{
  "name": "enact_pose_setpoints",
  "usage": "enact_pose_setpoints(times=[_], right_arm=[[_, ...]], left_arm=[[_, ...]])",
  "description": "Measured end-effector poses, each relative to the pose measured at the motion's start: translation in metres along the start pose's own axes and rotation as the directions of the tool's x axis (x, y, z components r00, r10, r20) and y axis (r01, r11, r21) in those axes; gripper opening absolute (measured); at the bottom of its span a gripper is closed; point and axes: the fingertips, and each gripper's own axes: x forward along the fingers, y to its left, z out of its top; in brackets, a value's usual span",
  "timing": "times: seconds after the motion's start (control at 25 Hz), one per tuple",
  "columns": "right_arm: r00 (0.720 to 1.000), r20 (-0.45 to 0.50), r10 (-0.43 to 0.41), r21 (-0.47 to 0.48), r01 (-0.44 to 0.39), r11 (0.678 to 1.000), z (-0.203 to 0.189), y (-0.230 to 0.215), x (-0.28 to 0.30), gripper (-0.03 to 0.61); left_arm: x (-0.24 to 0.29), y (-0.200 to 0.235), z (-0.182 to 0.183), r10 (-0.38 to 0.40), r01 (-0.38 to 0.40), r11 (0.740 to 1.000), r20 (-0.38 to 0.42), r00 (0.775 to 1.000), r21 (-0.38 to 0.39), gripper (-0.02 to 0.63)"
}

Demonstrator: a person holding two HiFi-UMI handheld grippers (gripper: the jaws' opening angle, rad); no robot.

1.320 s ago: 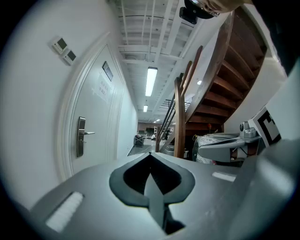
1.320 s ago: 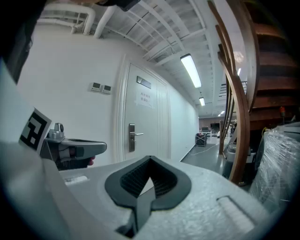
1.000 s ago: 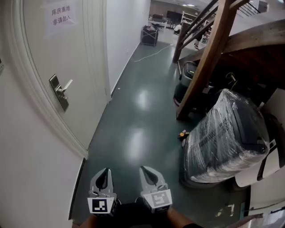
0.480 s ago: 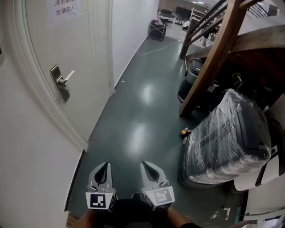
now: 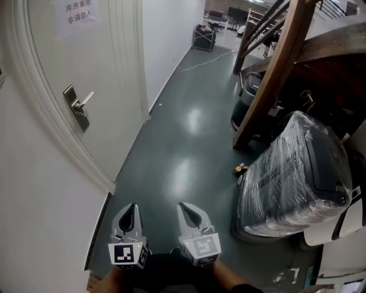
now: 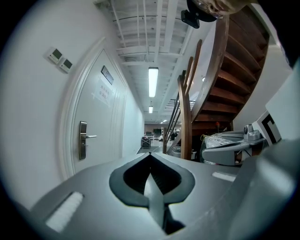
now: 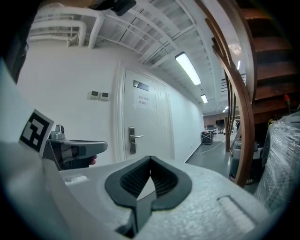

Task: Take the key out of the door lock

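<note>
A white door (image 5: 94, 68) stands shut in the left wall, with a metal lock plate and lever handle (image 5: 76, 106) on it. The same lock plate shows in the left gripper view (image 6: 83, 139) and the right gripper view (image 7: 132, 139). The key is too small to make out in any view. My left gripper (image 5: 131, 208) and right gripper (image 5: 184, 207) are held side by side low in the head view, well short of the door. Both are shut with nothing between the jaws. They point level down the corridor.
A plastic-wrapped machine (image 5: 291, 177) stands on the right. A wooden staircase beam (image 5: 269, 74) slants down to the dark green floor (image 5: 183, 143). A paper notice (image 5: 77, 14) hangs on the door. A cart (image 5: 205, 37) and a cable lie far down the corridor.
The view has shifted a little forward along the corridor; the door handle and the wrapped machine sit slightly nearer. Both grippers stay shut and side by side.
</note>
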Motion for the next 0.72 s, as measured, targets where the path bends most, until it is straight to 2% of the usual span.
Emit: enact_pose_setpoints(times=[0.16,0.4,0.72], right_arm=[[1.000,0.007,0.022,0.030,-0.022,0.999,0.009,-0.004,0.001,-0.009],[1.000,-0.006,0.027,0.043,-0.026,0.999,-0.008,-0.017,0.004,-0.009],[0.999,-0.037,-0.017,0.020,0.018,1.000,-0.001,-0.036,0.039,-0.009]], left_arm=[[0.002,-0.003,-0.004,0.022,-0.022,1.000,0.013,1.000,0.005,0.018],[0.009,-0.007,-0.001,0.028,-0.028,0.999,0.009,1.000,0.017,0.018],[0.051,0.014,-0.002,0.029,-0.029,1.000,0.014,0.999,0.000,0.018]])
